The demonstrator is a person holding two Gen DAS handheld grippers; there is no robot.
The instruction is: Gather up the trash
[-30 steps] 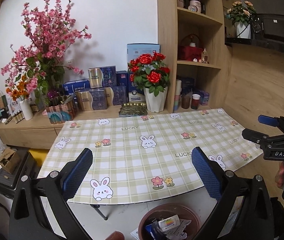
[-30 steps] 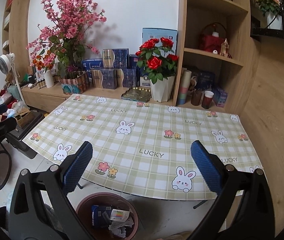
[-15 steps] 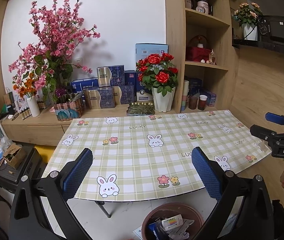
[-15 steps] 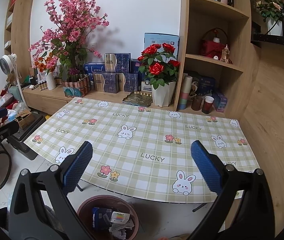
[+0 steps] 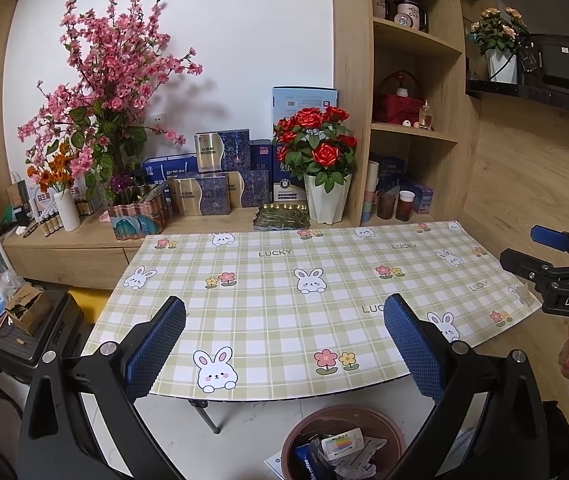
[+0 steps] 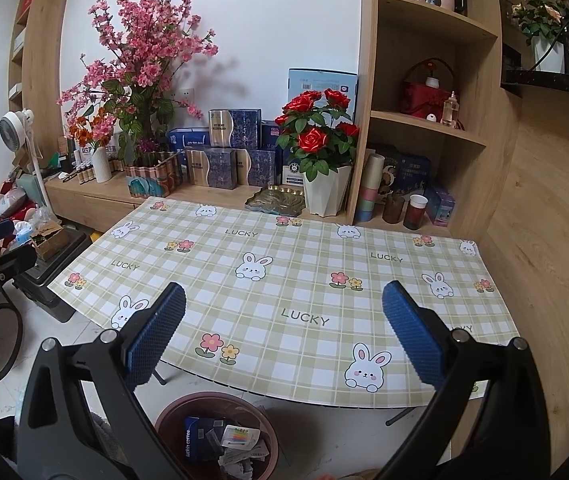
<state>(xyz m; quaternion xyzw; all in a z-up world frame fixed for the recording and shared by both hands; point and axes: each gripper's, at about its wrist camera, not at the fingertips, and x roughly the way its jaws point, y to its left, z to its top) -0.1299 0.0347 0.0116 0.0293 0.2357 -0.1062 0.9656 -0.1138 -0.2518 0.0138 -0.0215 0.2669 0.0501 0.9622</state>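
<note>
Two grippers, left gripper (image 5: 284,344) and right gripper (image 6: 283,332), hang with jaws spread wide, holding nothing, above the checked tablecloth (image 6: 304,272). Below the table's near edge, a brown round bin (image 6: 180,408) on the floor holds crumpled wrappers (image 6: 240,446) and a blue coffee packet (image 6: 194,440).

Green-and-white checked cover (image 5: 284,296) on the worktop: smooth, faint sheen, printed, lying flat like vinyl or coated paper. Left hand-held gripper (image 5: 284,344): matt black plastic arms, 2 blue pads with a fine rough grid texture, small bright metal pins at the joints; right hand-held gripper (image 6: 284,328) the same. Round brown bin (image 6: 172,412): dull, smooth plastic rim, holding crumpled paper and glossy printed wrappers (image 6: 240,438). Shelf unit (image 6: 436,128): matt wood-grain finish. White faceted flowerpot (image 5: 326,200): smooth, slightly glossy.
</note>
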